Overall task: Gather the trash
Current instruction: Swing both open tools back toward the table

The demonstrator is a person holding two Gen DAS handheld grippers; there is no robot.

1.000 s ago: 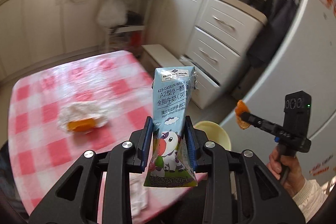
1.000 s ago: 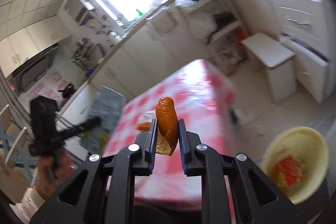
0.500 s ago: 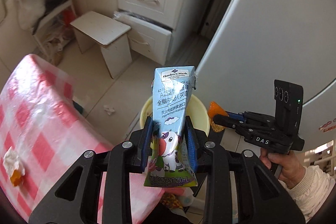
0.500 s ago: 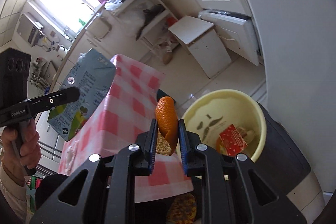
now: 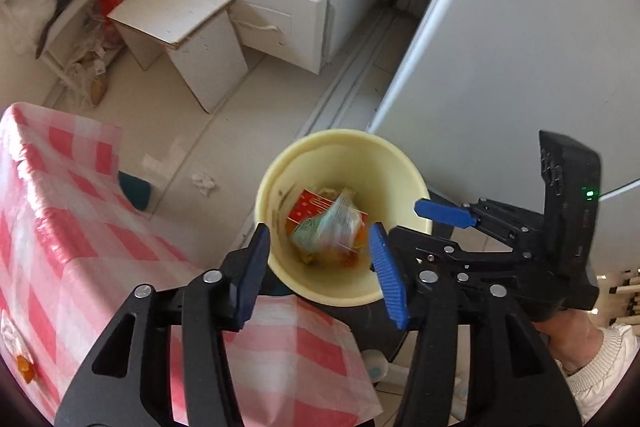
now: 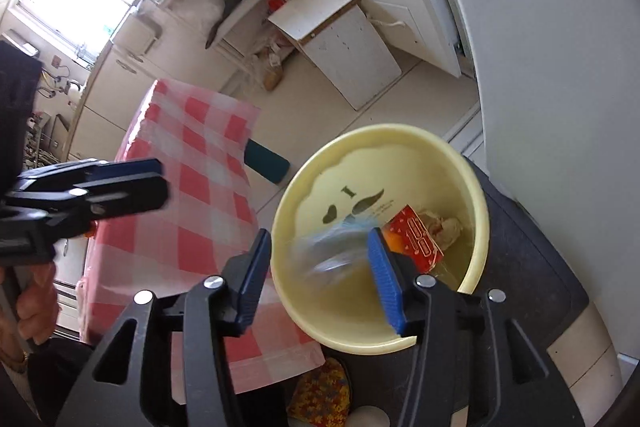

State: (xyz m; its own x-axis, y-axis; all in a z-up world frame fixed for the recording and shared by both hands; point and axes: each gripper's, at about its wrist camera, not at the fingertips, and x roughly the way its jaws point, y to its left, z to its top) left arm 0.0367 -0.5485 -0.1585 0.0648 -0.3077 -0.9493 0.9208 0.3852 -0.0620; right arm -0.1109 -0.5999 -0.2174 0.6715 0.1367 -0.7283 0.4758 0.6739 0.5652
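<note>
Both our tongs, left [image 5: 320,271] and right [image 6: 320,273], have just been opening, nothing between them; the light, crushable milk carton [image 5: 326,229] tumbles into the bin [image 5: 344,143].

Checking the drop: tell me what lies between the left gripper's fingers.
In the left wrist view, nothing is held between the fingers of the left gripper, which have just been opening. Through the gap shows the yellow bin with the blurred carton inside.

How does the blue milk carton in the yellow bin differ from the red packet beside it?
The milk carton is pale blue and motion-blurred, seemingly still falling; the red packet is sharp and lies still. The carton looks the bulkier; the packet is flatter and smaller. Both are inside the bin.
</note>
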